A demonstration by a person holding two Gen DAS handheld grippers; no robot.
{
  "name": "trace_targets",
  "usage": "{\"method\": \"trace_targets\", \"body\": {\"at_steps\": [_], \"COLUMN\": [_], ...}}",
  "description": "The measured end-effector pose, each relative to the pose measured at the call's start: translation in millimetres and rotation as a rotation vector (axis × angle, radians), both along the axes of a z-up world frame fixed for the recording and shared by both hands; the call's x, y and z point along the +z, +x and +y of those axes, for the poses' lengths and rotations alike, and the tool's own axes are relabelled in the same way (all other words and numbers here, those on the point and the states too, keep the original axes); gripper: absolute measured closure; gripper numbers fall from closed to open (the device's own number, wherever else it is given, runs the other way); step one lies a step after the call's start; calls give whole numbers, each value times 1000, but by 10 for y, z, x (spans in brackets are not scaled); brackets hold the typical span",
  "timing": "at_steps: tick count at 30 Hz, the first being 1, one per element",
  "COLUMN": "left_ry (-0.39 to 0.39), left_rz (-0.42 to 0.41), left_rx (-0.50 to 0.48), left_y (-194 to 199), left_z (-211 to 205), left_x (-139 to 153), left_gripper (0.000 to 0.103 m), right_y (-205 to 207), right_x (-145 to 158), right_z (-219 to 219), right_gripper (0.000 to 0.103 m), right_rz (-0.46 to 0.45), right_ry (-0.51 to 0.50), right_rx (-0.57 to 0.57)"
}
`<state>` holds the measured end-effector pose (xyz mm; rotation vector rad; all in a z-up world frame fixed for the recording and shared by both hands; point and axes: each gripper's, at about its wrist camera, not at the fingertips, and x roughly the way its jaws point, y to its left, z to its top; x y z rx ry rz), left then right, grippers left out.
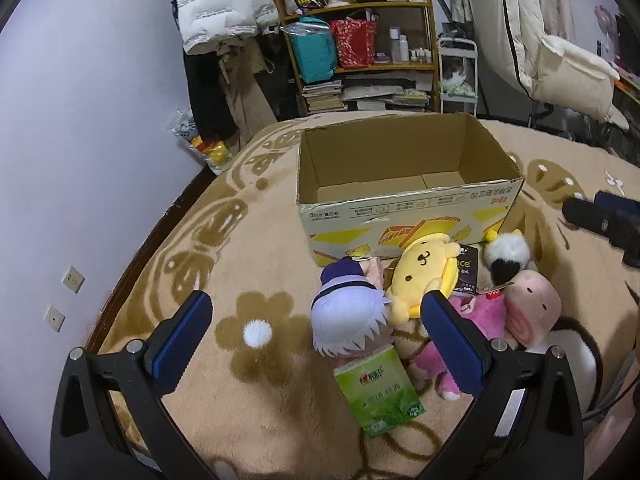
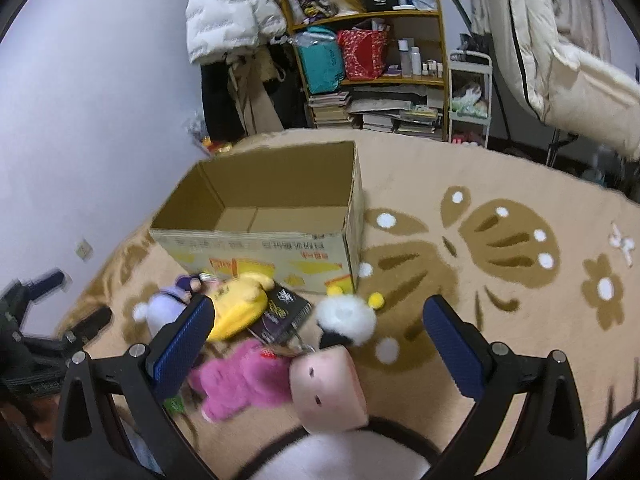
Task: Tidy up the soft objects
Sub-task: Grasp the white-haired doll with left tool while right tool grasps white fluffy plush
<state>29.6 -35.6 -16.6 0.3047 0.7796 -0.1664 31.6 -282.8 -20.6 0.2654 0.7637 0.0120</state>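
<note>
An open, empty cardboard box point(image 1: 404, 208) stands on the beige carpet; it also shows in the right wrist view point(image 2: 264, 252). In front of it lie a purple-haired doll point(image 1: 348, 316), a yellow plush dog point(image 1: 424, 272), a white-and-black plush point(image 1: 508, 256), a pink plush point(image 1: 476, 320) with a pink block-shaped head point(image 1: 532, 312), a green tissue pack point(image 1: 376, 392) and a black packet point(image 1: 468, 268). My left gripper point(image 1: 316, 340) is open above the doll and tissue pack. My right gripper point(image 2: 320, 344) is open above the pink plush point(image 2: 240, 380) and its head point(image 2: 328, 388).
A cluttered wooden shelf point(image 1: 360, 40) and hanging jackets point(image 1: 220, 4) stand behind the carpet. A wall point(image 1: 80, 120) runs along the left. Bare patterned carpet point(image 2: 500, 248) lies right of the box. The right gripper shows at the left view's right edge point(image 1: 608, 220).
</note>
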Motion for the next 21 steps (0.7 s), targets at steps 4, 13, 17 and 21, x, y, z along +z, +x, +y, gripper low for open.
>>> {"method": "trace_targets", "body": {"at_steps": [4,13,17,21], "left_ry": [-1,0,-9,-15], "left_rz": [36,104,138,163], "left_rx": [2,45,51,55], "left_y": [162,580,741,844], "left_z": [7,39,60,50], "left_x": [-42,-215,-305,-400], "left_gripper": [0,0,0,0], "right_y": [122,350,452,541], "right_x": [-22,-283,-385,-502], "right_z": [-55,-114,-122,-112], "right_gripper": [0,0,0,0], "right_rz": [8,89,117,159], "right_ry": [-39,-13,-7,-13], "right_rx": [-22,-6,-7,-2]}}
